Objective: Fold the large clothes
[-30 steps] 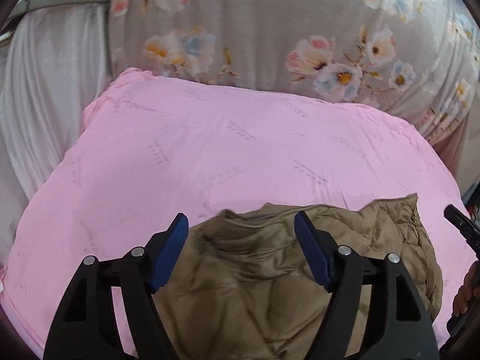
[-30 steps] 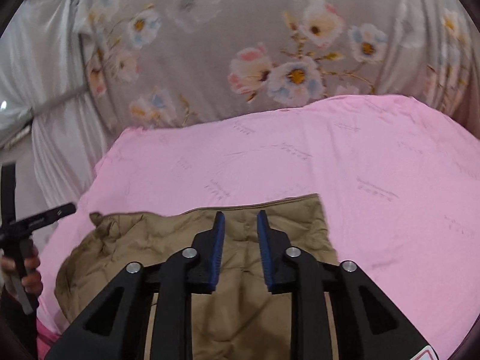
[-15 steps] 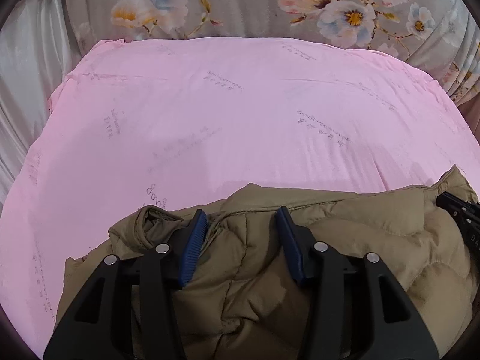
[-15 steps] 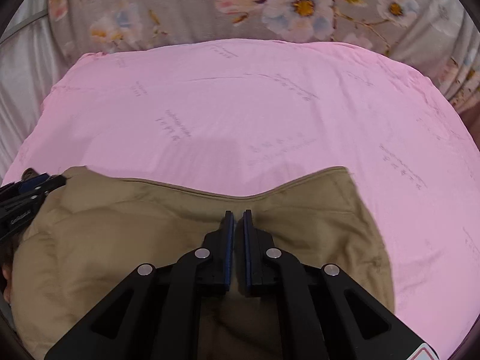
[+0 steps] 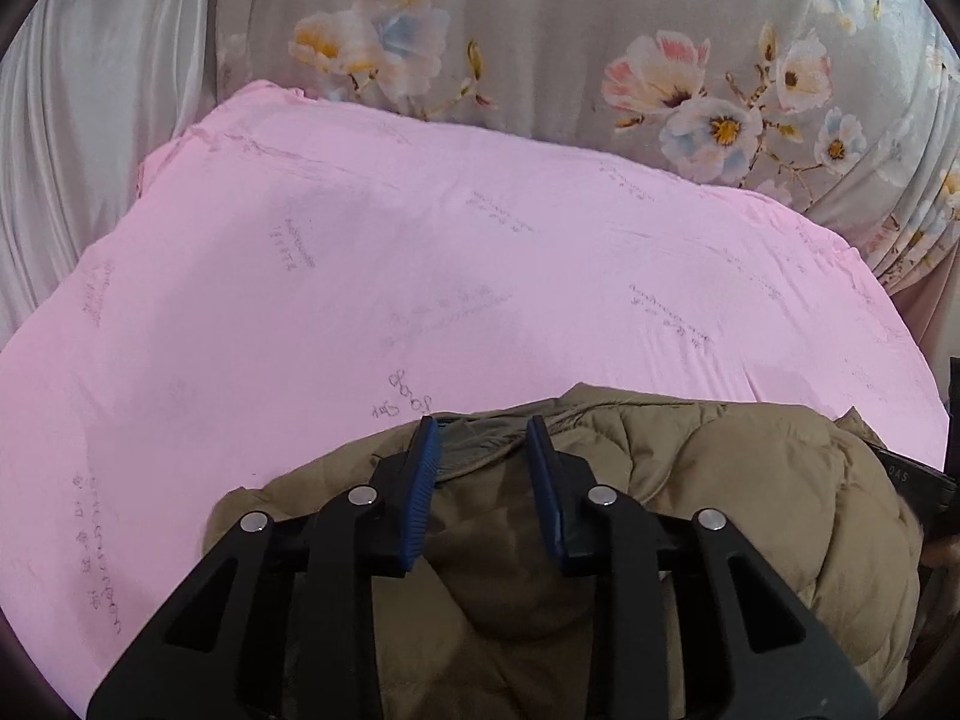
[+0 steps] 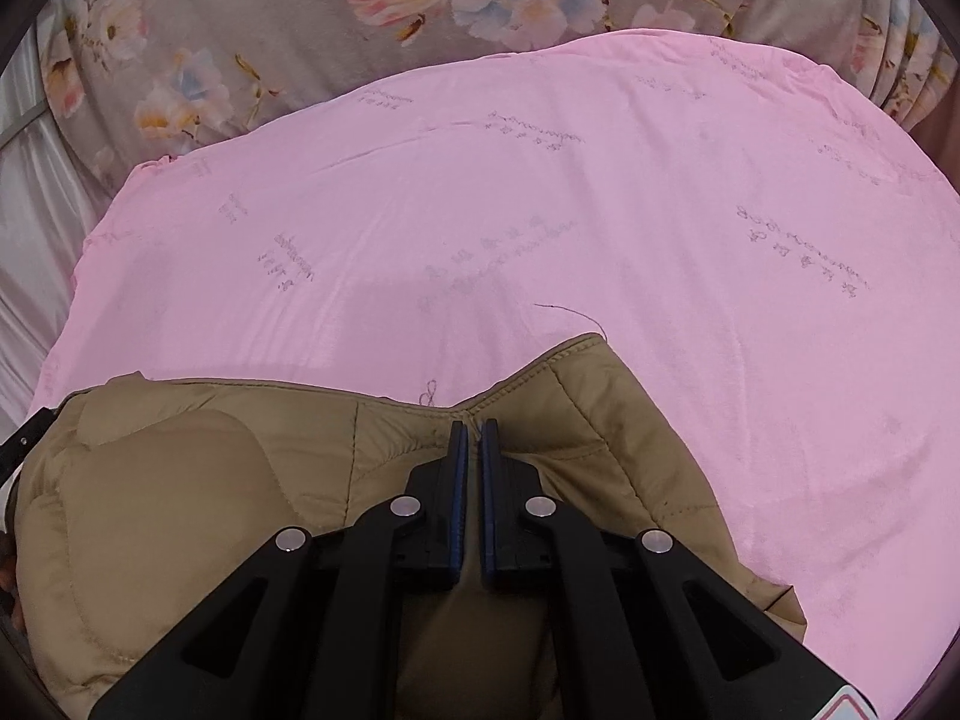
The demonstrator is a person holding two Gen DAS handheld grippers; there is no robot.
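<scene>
A tan quilted jacket (image 5: pixel 720 480) lies bunched at the near edge of a pink sheet (image 5: pixel 420 252); it also shows in the right wrist view (image 6: pixel 180 510). My left gripper (image 5: pixel 483 438) stands partly open over the jacket's collar area, with a fold of fabric between its blue pads. My right gripper (image 6: pixel 473 435) is shut on the jacket's upper hem, pinching a seam. The right gripper's black body shows at the right edge of the left wrist view (image 5: pixel 918 480).
The pink sheet (image 6: pixel 600 210) covers the whole work surface. A grey floral curtain (image 5: pixel 600 30) hangs behind it, with a white satin drape (image 5: pixel 90 90) at the left. A loose dark thread (image 6: pixel 570 312) lies on the sheet near the jacket corner.
My left gripper has closed from wide open to a narrower gap around the collar fold. My right gripper has shut on the hem. The jacket is bunched and lifted.
</scene>
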